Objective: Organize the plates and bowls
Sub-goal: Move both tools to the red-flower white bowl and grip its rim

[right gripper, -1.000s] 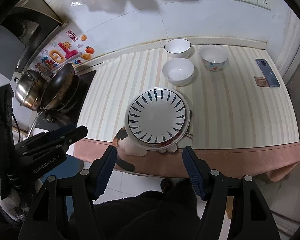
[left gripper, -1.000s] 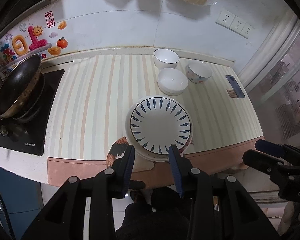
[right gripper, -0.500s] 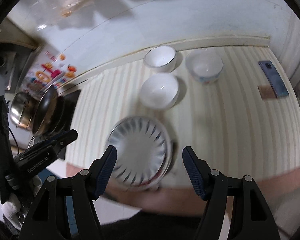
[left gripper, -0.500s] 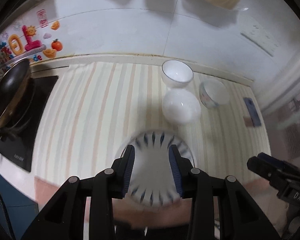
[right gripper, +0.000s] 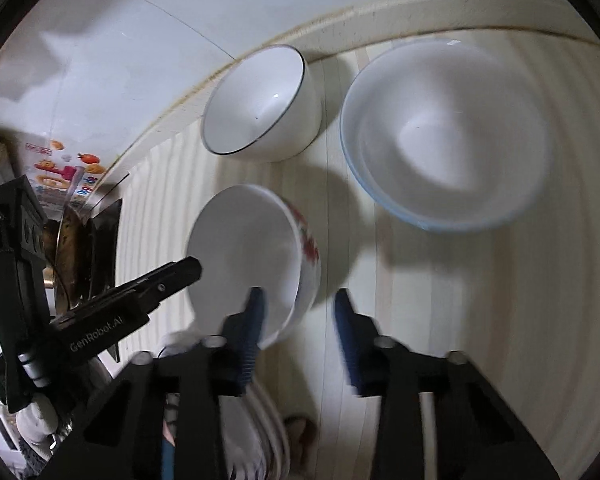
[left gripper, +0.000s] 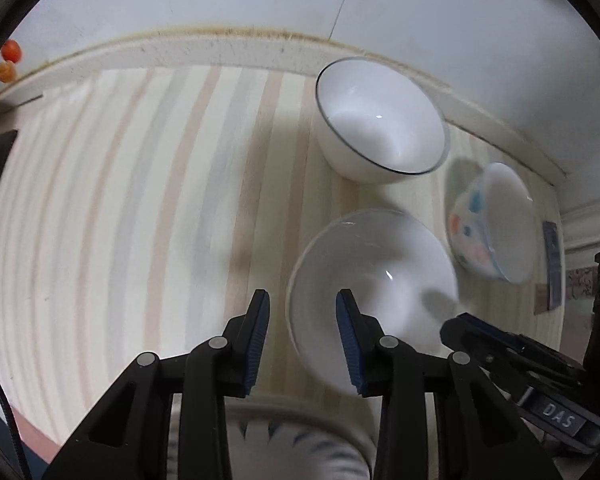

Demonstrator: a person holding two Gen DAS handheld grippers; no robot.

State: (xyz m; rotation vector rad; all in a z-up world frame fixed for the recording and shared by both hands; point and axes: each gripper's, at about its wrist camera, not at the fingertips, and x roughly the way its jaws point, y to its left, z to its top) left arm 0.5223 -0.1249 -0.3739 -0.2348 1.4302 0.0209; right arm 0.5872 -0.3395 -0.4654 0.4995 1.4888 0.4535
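Both grippers moved fwd since 1 s ago — left gripper (left gripper: 302,312), right gripper (right gripper: 298,312) now at near bowl (left gripper: 374,284).

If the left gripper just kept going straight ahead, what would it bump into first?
Probably the near rim of the plain white bowl: the left gripper is open, its right finger already over that bowl and its left finger over the striped counter. Depth is unclear.
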